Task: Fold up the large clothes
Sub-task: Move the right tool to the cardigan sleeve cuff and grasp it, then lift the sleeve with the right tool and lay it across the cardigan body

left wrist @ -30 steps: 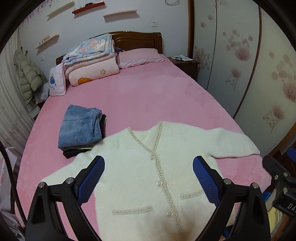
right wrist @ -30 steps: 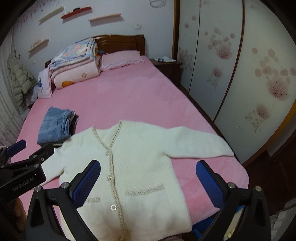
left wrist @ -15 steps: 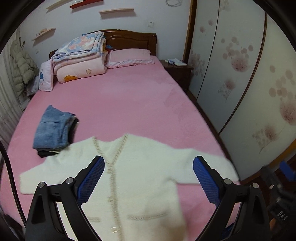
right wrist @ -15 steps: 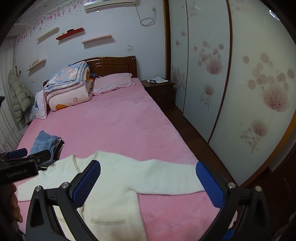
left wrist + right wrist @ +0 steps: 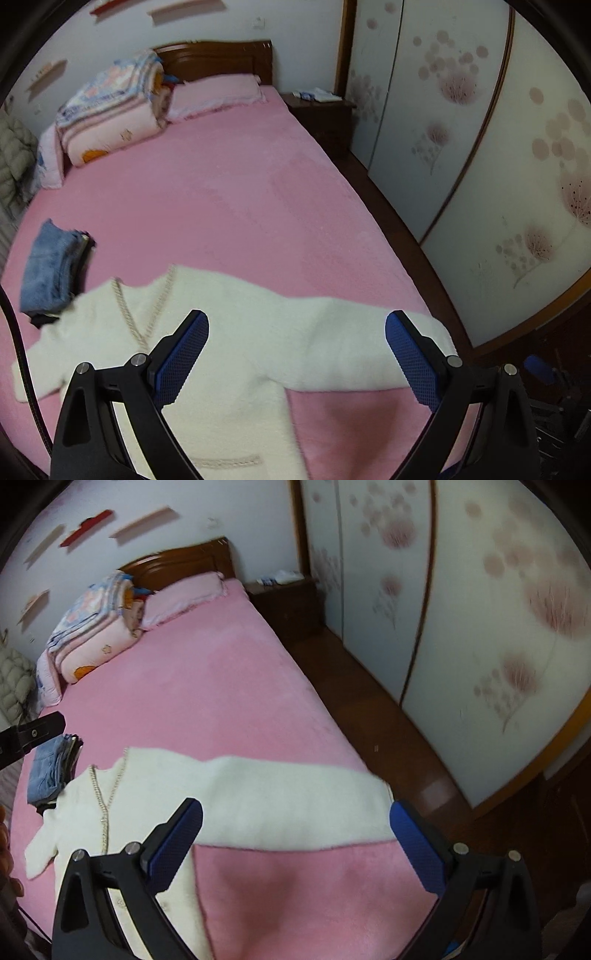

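Because the white cardigan (image 5: 236, 354) lies flat and unfolded at the foot end of the bed (image 5: 229, 206), with one sleeve (image 5: 295, 805) stretched out to the bed's right edge, we think the first risk is at this sleeve. Its cuff is almost at the edge, so a careless pull could drag it off the bed to the floor. Our left gripper (image 5: 295, 360) and right gripper (image 5: 297, 843) both stand wide open above the cardigan and hold nothing; the right jaws have just closed a little, with only air between them. If a jaw takes the pink cover together with the fluffy knit, the fold will wrinkle. The folded jeans (image 5: 50, 269) near the left edge touch the other shoulder and could be pushed.
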`<control>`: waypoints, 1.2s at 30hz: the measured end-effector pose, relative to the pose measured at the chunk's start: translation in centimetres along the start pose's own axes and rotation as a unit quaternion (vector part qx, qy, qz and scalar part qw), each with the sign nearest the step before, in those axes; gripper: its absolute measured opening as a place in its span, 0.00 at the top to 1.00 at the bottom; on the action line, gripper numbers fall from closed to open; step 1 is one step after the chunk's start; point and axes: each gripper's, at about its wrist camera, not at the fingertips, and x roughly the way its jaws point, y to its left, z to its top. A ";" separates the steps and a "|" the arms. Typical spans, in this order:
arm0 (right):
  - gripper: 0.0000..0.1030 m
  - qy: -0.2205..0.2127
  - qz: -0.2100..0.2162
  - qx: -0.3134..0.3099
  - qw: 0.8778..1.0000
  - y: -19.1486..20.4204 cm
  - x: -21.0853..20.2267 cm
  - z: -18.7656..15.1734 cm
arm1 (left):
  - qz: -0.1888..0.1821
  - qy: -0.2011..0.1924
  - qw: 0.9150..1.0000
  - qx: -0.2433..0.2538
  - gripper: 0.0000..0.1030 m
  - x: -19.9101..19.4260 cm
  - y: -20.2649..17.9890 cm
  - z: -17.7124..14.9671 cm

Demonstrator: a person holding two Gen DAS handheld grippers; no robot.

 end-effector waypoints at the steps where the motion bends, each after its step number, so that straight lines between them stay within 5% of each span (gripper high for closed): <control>1: 0.09 0.019 0.006 0.014 1.000 -1.2 1.3 -0.2 | -0.003 0.009 1.000 -0.001 0.07 1.1 -0.5 -0.1; 3: 0.18 0.044 0.012 0.033 0.998 -3.0 3.3 -0.7 | -0.007 0.022 1.000 -0.001 0.07 3.4 -1.5 -0.5; 10: 0.20 0.105 0.034 0.132 0.985 -8.6 8.9 -3.7 | -0.005 0.095 0.995 -0.004 0.07 11.5 -3.6 -3.9; 19: 0.22 0.157 0.080 0.291 0.940 -15.3 16.0 -7.9 | 0.019 0.148 0.988 0.030 0.07 18.0 -5.6 -8.2; 24: 0.39 0.180 0.083 0.313 0.929 -16.2 20.1 -8.5 | 0.027 0.151 0.987 0.036 0.07 20.1 -6.0 -8.4; 31: 0.49 0.187 0.061 0.324 0.925 -16.0 23.6 -8.3 | 0.041 0.151 0.987 0.046 0.07 22.0 -6.0 -8.0; 36: 0.88 0.159 0.044 0.270 0.949 -14.6 23.1 -6.6 | 0.048 0.156 0.986 0.034 0.07 21.8 -5.1 -7.7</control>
